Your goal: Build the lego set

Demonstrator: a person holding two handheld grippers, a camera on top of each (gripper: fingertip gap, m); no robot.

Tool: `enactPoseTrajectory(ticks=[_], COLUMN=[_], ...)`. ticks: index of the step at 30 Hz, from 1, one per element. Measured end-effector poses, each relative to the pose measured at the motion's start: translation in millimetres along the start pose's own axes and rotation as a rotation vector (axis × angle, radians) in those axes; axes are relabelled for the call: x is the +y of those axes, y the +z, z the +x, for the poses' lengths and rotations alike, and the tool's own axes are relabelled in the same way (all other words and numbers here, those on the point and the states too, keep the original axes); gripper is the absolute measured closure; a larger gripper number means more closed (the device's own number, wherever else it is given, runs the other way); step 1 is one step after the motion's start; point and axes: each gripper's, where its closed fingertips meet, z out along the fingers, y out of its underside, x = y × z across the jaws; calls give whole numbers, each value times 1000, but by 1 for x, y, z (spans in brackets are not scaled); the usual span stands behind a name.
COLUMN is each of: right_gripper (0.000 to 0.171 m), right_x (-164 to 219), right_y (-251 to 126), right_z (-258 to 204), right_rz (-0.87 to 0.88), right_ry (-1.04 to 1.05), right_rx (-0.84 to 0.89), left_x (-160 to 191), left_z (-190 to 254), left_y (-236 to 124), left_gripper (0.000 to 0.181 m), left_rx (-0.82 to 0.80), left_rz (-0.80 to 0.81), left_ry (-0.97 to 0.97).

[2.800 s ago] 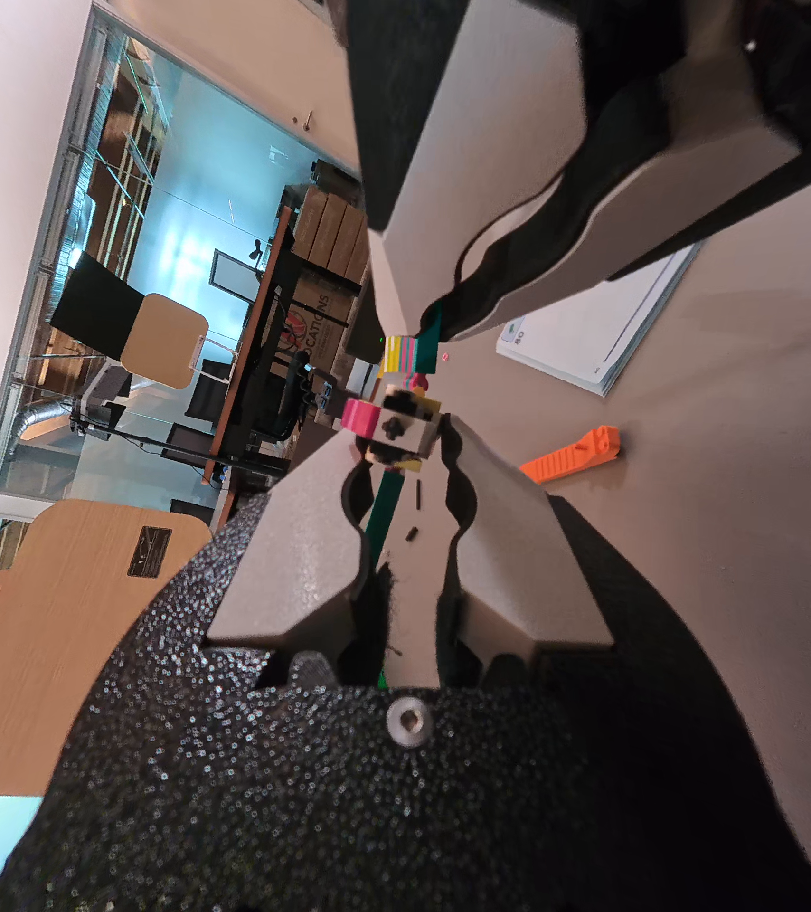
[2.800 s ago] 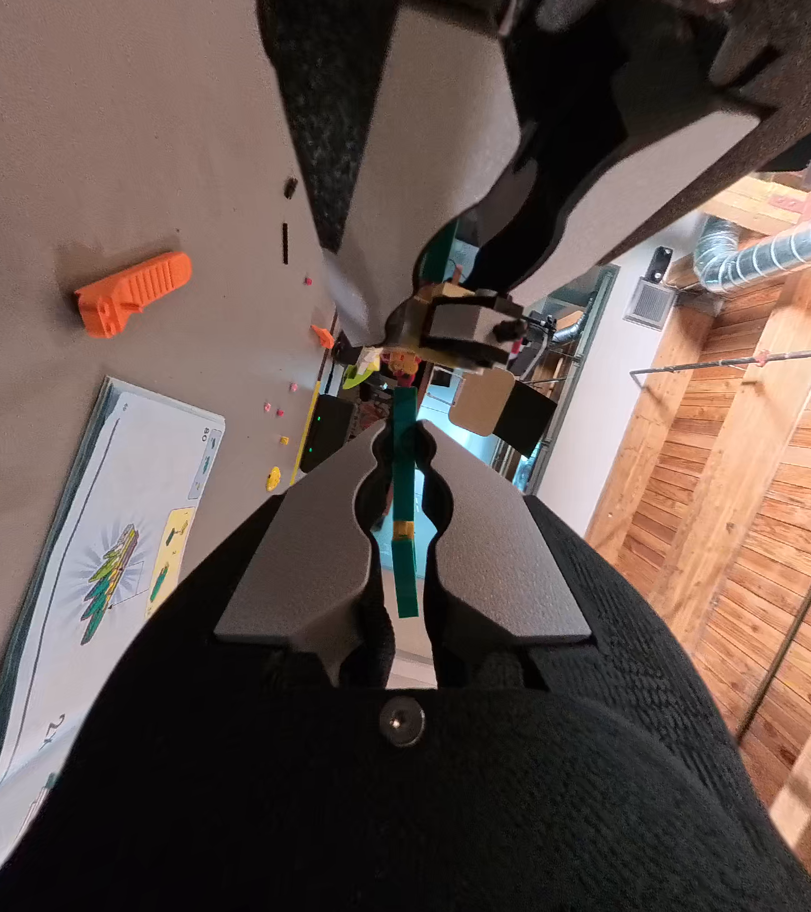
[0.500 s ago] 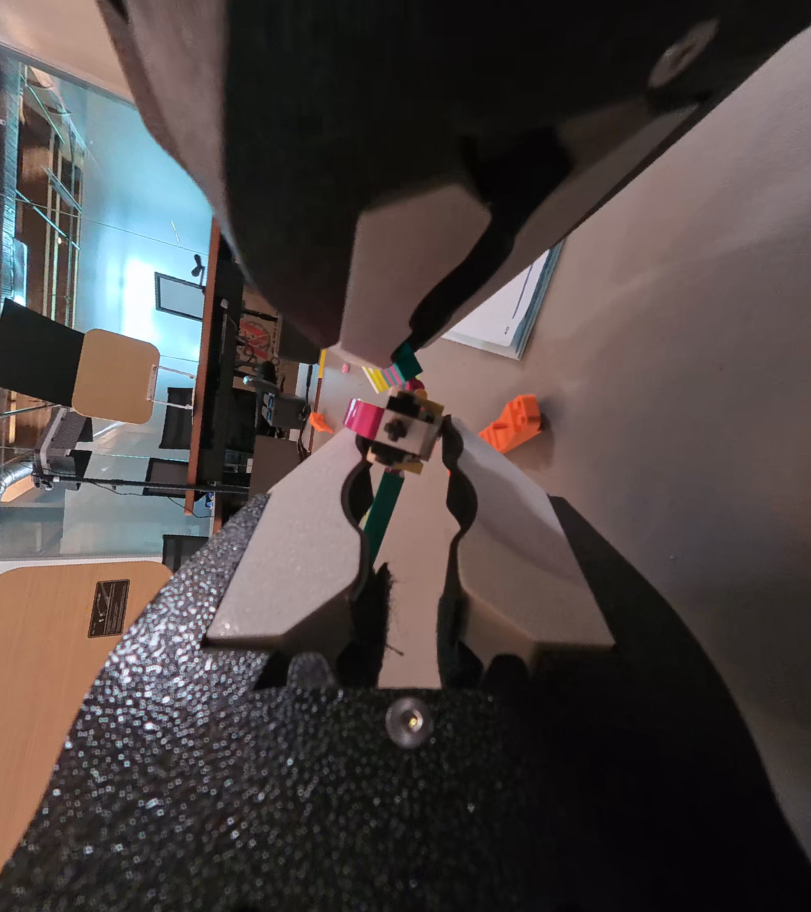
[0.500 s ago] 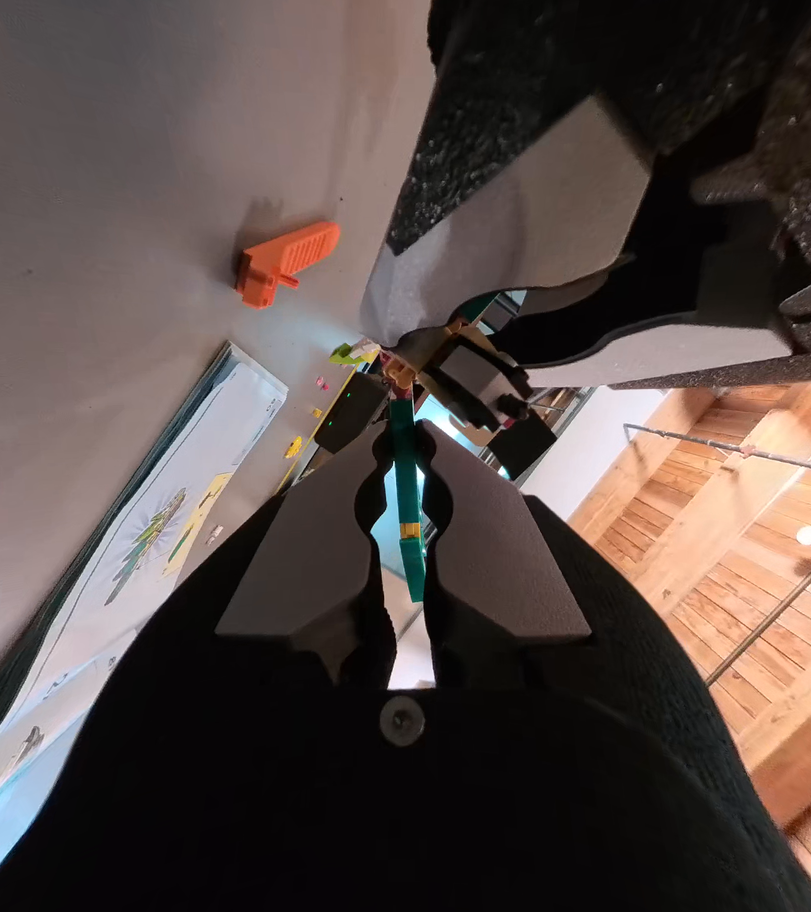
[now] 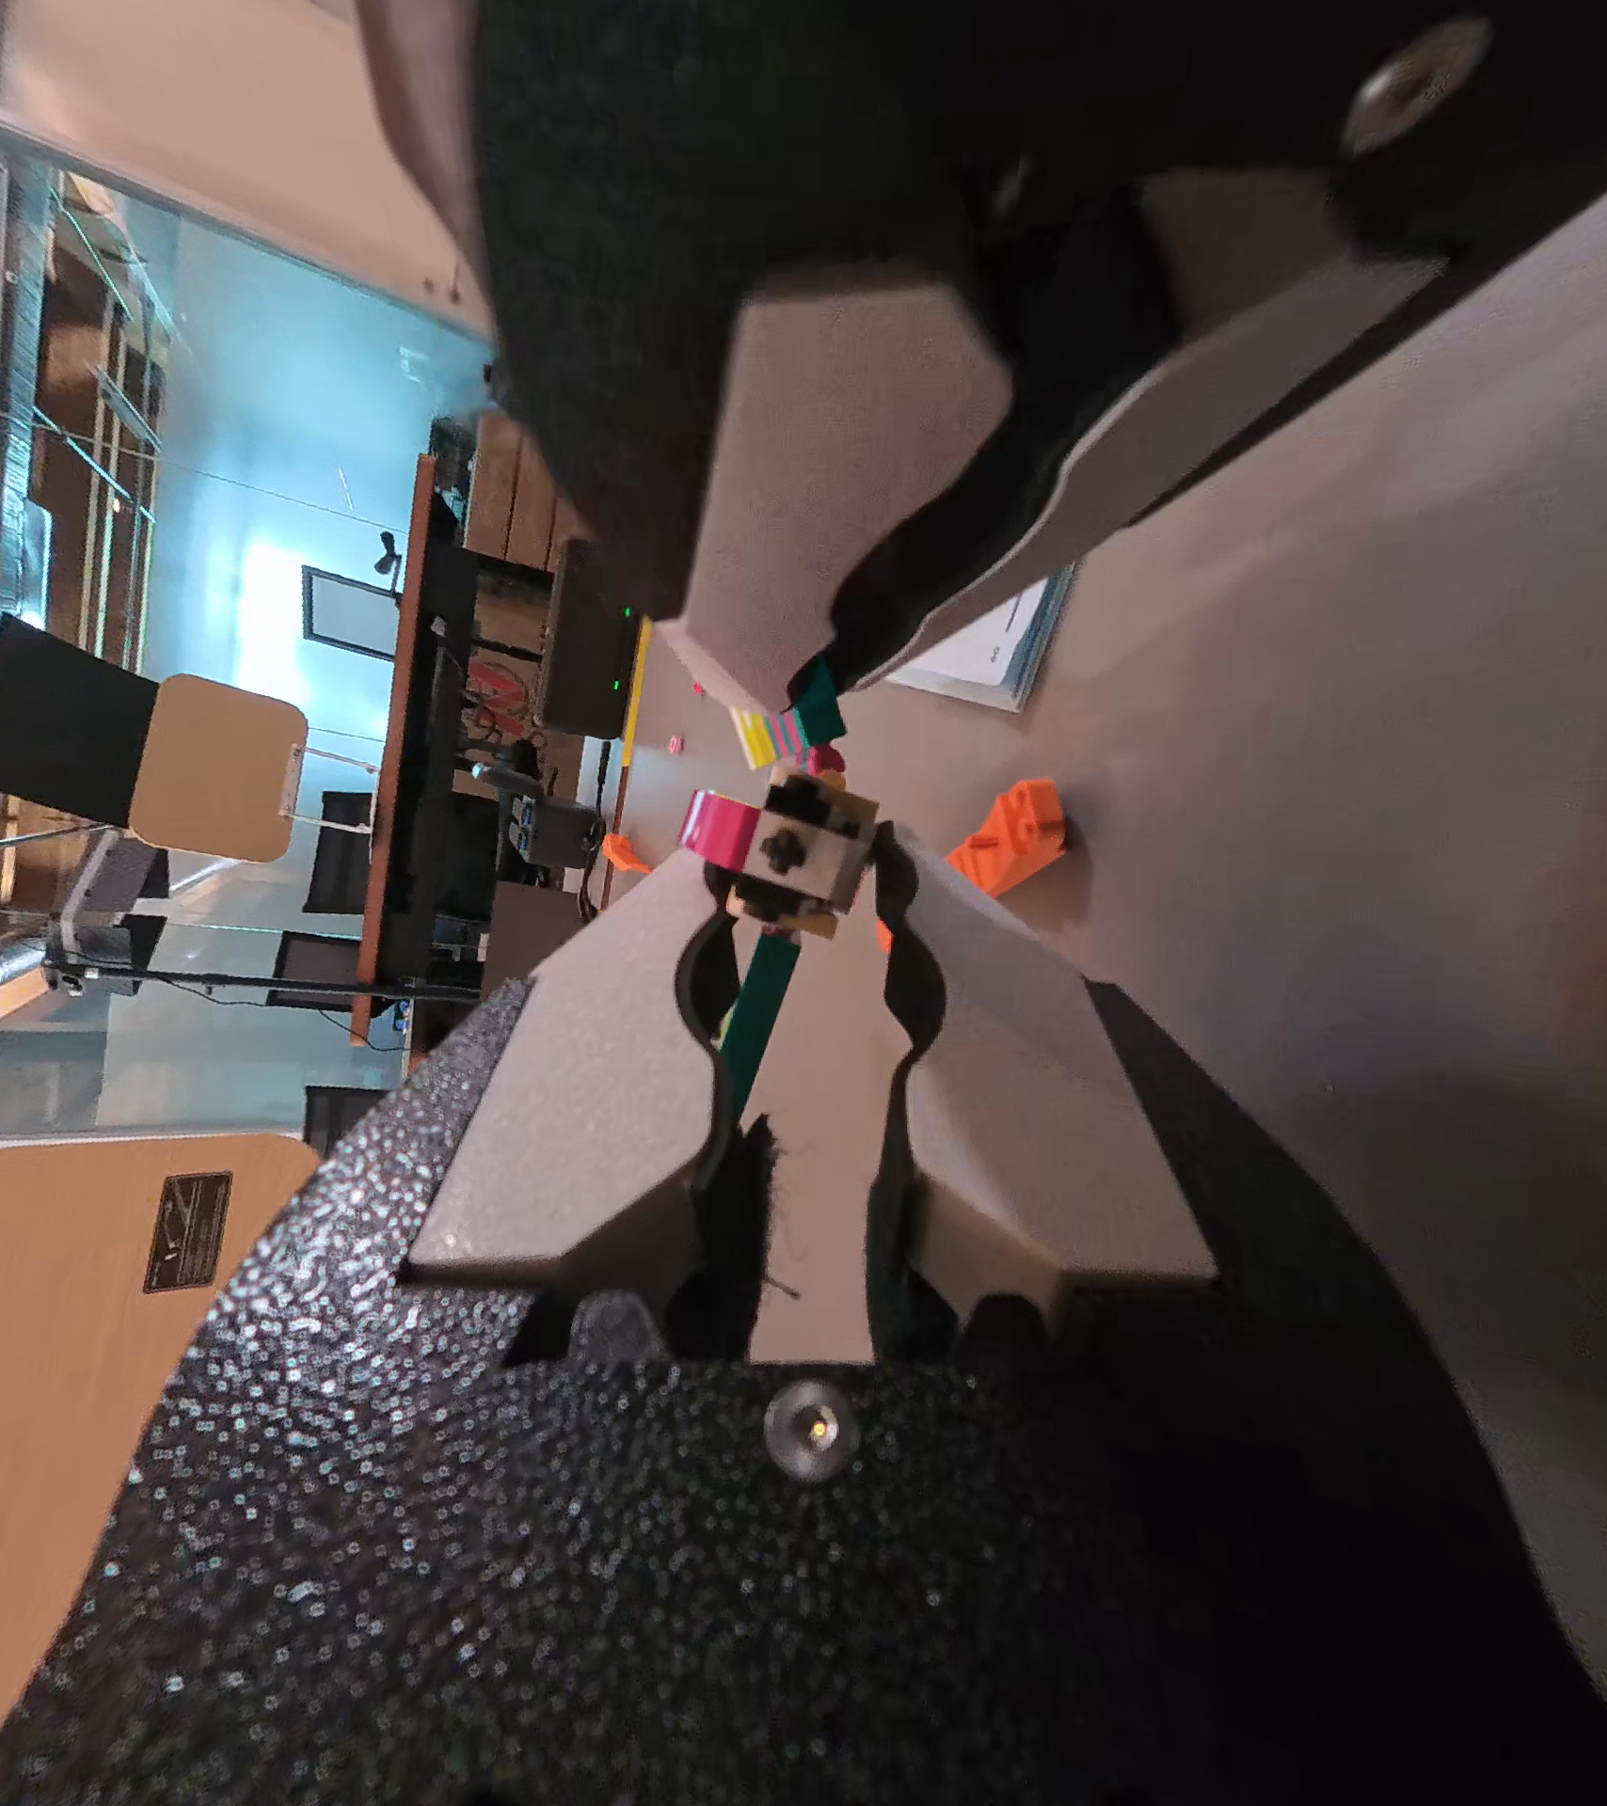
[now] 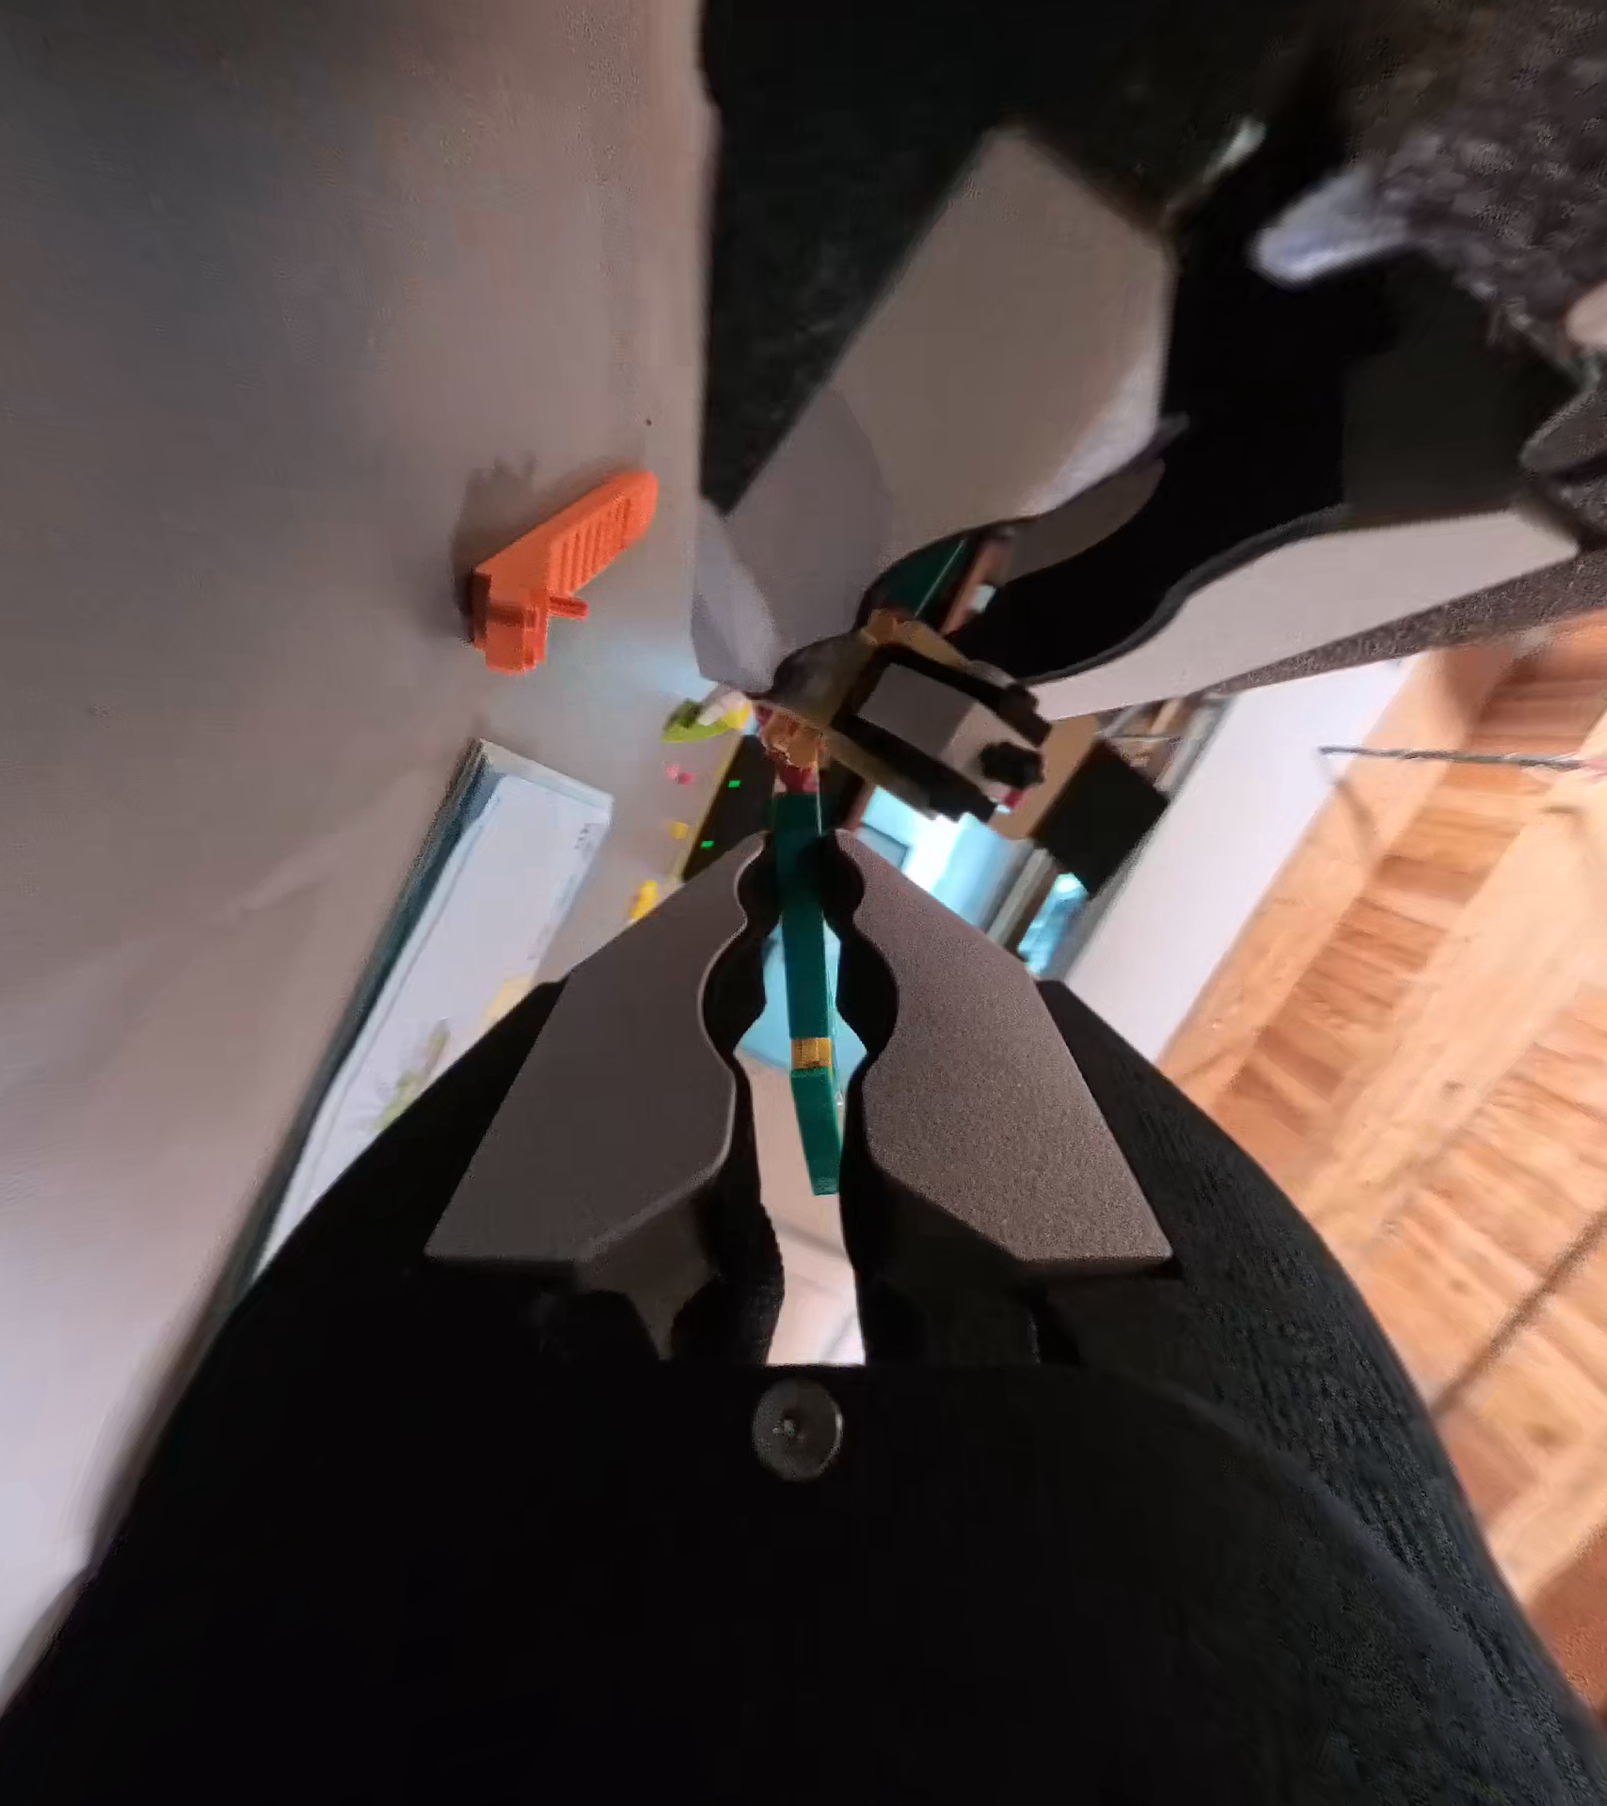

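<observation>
Both grippers meet tip to tip above the grey table [image 5: 1367,684] and hold one small lego build between them. My left gripper [image 5: 800,860] is shut on the build's grey, black and tan block [image 5: 804,845], which carries a magenta curved piece [image 5: 719,829]. A green plate [image 5: 760,997] runs back between its fingers. My right gripper [image 6: 802,848] is shut on a long green plate [image 6: 807,977] with a yellow band. In the right wrist view the left gripper [image 6: 888,684] grips the block [image 6: 917,709] from above. In the left wrist view the right gripper [image 5: 809,689] comes in from the top.
An orange brick separator [image 5: 1010,840] [image 6: 555,577] lies on the table beside the grippers. An instruction booklet [image 6: 487,928] [image 5: 1005,655] lies further along. Small loose pieces, one of them lime [image 6: 707,723], and a black box [image 5: 585,665] sit near the table's far end. Chairs [image 5: 213,762] stand beyond.
Both grips are the same. The grippers have shifted only slightly with the build between them, and the far gripper now looks blurred.
</observation>
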Motion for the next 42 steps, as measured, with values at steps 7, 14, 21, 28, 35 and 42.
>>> enactPoseTrajectory(ticks=[7, 14, 21, 28, 35, 42], right_gripper=[166, 165, 165, 165, 165, 165], right_x=[1, 5, 4, 14, 40, 40], right_y=[1, 2, 2, -14, -62, -61], right_z=[2, -4, -15, -63, -65, -94], right_rz=[18, -6, 5, 33, 123, 122], right_ry=[87, 221, 288, 308, 704, 686], right_rx=[45, -39, -106, -494, -1213, -1383], left_x=[-4, 2, 2, 16, 11, 10], left_z=[2, -4, -5, -11, -10, -8], left_y=[1, 5, 4, 4, 1, 0], left_gripper=[158, 158, 158, 158, 157, 157], left_rx=[-1, -35, -37, -48, -56, -25], left_rz=[39, 6, 23, 29, 69, 87], left_ry=[-42, -60, -84, -143, -141, -171])
